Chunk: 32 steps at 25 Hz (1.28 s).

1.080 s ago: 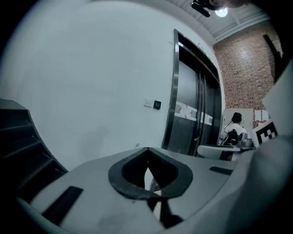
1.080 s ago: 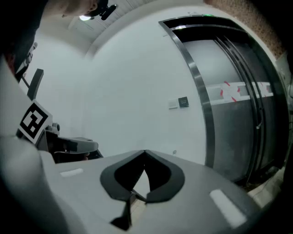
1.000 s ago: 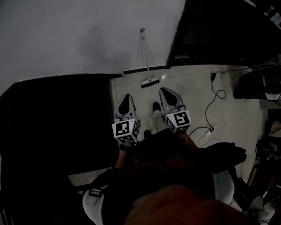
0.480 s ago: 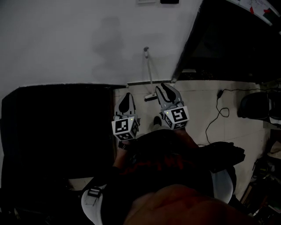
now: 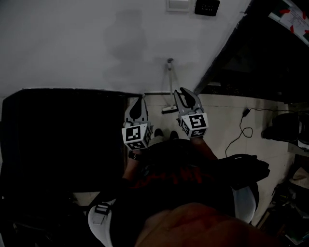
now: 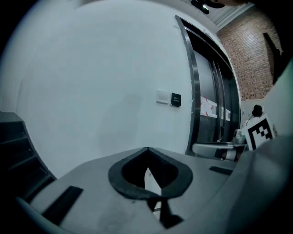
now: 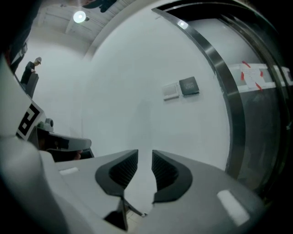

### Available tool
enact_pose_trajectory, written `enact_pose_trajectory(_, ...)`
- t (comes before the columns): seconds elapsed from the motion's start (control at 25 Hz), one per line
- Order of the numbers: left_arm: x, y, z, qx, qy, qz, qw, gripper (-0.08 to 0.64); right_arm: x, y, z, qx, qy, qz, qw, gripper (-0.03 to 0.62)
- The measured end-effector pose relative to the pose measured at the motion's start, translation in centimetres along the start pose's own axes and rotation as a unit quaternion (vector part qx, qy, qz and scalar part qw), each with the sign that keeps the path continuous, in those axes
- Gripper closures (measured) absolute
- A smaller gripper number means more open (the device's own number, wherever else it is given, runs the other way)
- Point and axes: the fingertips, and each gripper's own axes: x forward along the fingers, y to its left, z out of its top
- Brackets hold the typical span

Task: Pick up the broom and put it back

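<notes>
The broom (image 5: 171, 83) stands upright against the far white wall (image 5: 87, 43). Its thin handle runs up the wall and its head rests on the pale tiled floor (image 5: 222, 120) at the wall's foot, just left of a dark metal door frame (image 5: 219, 62). The right gripper (image 5: 183, 91) is held in front of it, pointing toward the wall. In the head view its tip lies just right of the lower handle. Its fingers stand a narrow way apart and are closing, and only bare wall shows in the gap between them, so they hold nothing. The left gripper (image 5: 140, 99) is level with it, just to the left, also aimed at the wall. Its fingers meet at the tips and nothing is between them. Each gripper carries a marker cube (image 5: 195, 124) at its near end, above the person's dark sleeves. Higher on the wall, above the broom, a white switch plate (image 5: 176, 5) sits beside a small dark panel (image 5: 206, 6). To the right a black cable (image 5: 240, 135) trails across the floor. A large dark shape fills the left side, too dim to identify.
</notes>
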Motion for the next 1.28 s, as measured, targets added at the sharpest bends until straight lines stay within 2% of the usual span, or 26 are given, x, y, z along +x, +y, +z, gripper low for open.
enact_pose_trajectory(0.12,0.2,0.6,1.3,-0.004,-0.009,-0.014,0.9998,0.554,2.3,-2.0,-3.1,0.02,0.061,-0.022,0.998,0.445)
enact_pose_trajectory(0.24,-0.1,2.1,0.7,-0.012,0.0,-0.015,0.9998,0.554,5.0,-3.8,-8.6,0.013,0.124,-0.043,0.991,0.443)
enact_pose_trajectory(0.36,-0.1,2.7,-1.0,-0.021,0.025,-0.004,0.9995,0.554,7.8,-6.2,-15.5,0.04,0.19,-0.043,0.98,0.434)
enact_pose_trajectory(0.48,0.4,2.7,-3.6,-0.031,0.066,0.006,0.9973,0.554,10.9,-9.9,-21.5,0.053,0.237,-0.05,0.969,0.423)
enact_pose_trajectory(0.68,-2.3,4.8,-7.5,-0.039,0.1,0.058,0.9925,0.554,17.8,-13.4,-30.7,0.043,0.29,-0.06,0.954,0.419)
enact_pose_trajectory(0.84,-3.2,5.9,-10.4,-0.049,0.128,0.083,0.9871,0.554,22.3,-15.9,-38.0,0.019,0.349,-0.057,0.935,0.417)
enact_pose_trajectory(1.04,-3.6,6.9,-12.2,-0.052,0.139,0.103,0.9836,0.554,25.8,-17.9,-42.6,0.001,0.376,-0.075,0.923,0.417)
enact_pose_trajectory(1.08,-3.7,7.1,-12.4,-0.051,0.14,0.104,0.9833,0.554,26.2,-18.2,-42.8,-0.005,0.377,-0.078,0.923,0.44)
enact_pose_trajectory(1.12,-3.8,7.3,-12.5,-0.052,0.141,0.105,0.9831,0.554,26.4,-18.3,-42.7,-0.015,0.373,-0.082,0.924,0.503)
enact_pose_trajectory(1.28,-3.8,6.9,-11.4,-0.055,0.123,0.097,0.9862,0.554,22.7,-16.6,-41.7,-0.026,0.355,-0.08,0.931,0.506)
